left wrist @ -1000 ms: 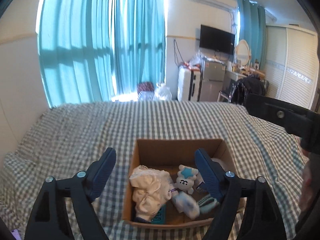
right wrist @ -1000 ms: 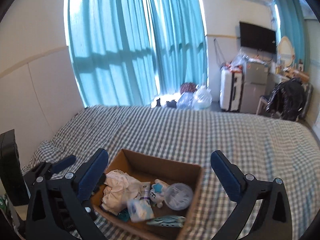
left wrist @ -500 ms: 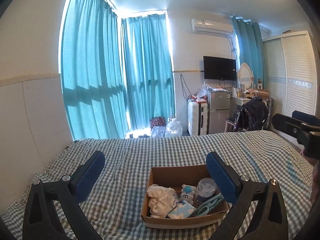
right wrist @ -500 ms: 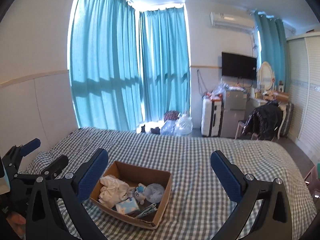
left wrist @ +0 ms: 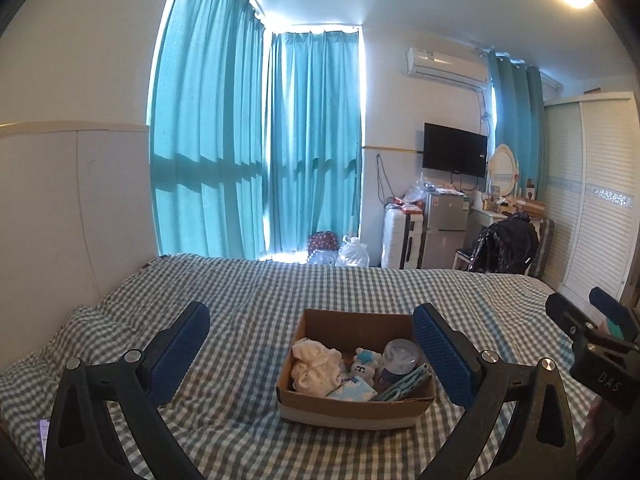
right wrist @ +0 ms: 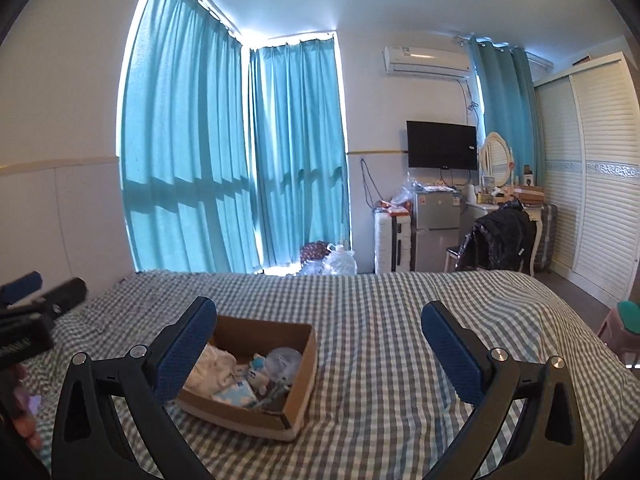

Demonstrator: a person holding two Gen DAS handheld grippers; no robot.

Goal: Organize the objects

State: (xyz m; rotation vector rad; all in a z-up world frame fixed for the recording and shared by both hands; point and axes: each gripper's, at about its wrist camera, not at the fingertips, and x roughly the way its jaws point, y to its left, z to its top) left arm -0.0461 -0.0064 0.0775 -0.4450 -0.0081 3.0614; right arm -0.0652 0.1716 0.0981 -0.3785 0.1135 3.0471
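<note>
Teal curtains (left wrist: 256, 148) hang behind a bed (left wrist: 248, 280) spread with soft green-and-white gingham. Left of the middle, the left tool (left wrist: 310, 354) hovers released, blue ribbed pads wide apart. Between them sits a shallow brown cardboard box (left wrist: 352, 404) on the bed, holding crumpled white cloth (left wrist: 314, 366), a small plush toy (left wrist: 366, 362) and a clear round-lidded jar (left wrist: 398, 360). Further right, the right tool (right wrist: 320, 350) also hangs released, grasping nothing.

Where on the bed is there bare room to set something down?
Bare checked bedspread lies right of the cardboard box, and between the box and the curtains. The box itself is crowded: white cloth, plush toy, jar.
</note>
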